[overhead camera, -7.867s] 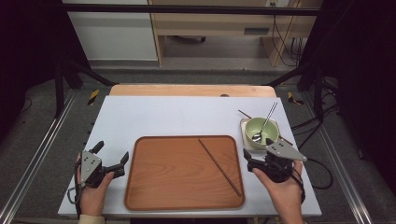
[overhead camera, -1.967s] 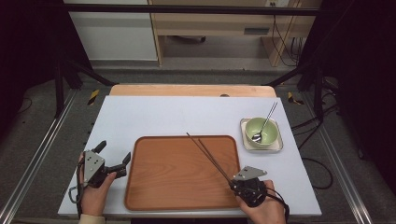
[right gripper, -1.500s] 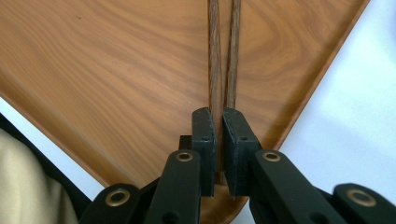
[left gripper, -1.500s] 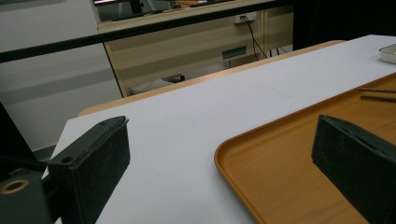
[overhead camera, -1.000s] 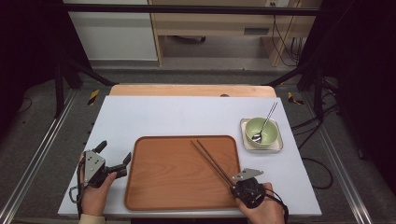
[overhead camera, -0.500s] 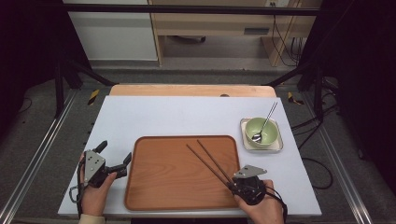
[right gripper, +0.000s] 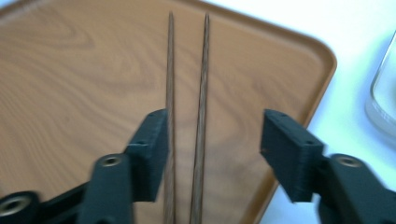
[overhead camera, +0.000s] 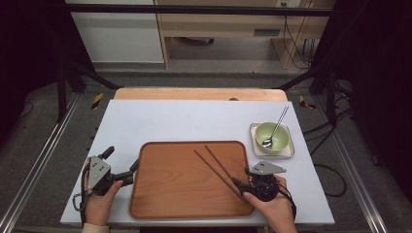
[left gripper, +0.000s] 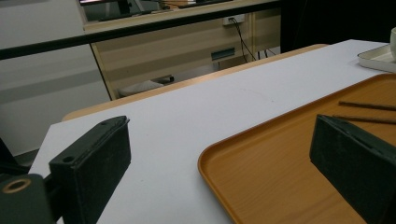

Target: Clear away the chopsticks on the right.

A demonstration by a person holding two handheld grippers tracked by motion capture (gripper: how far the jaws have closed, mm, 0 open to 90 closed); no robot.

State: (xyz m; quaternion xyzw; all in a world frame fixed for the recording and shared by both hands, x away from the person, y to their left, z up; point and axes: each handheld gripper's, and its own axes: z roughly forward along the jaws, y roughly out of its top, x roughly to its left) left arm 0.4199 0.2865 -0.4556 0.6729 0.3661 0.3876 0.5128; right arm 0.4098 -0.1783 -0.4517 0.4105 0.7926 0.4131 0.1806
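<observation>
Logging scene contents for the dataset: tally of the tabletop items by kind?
Chopsticks: 2, on the tray
Tray: 1, wooden
Bowl: 1, green
Spoon: 1, in the bowl
Square dish: 1, white, under the bowl
Total: 6

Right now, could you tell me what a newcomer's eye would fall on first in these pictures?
Most striking is the pair of dark chopsticks lying slantwise on the wooden tray at the table's near middle. The right tool sits at their near ends, its jaws just opened with both sticks loose between them. To the right, a green bowl holds a spoon.
</observation>
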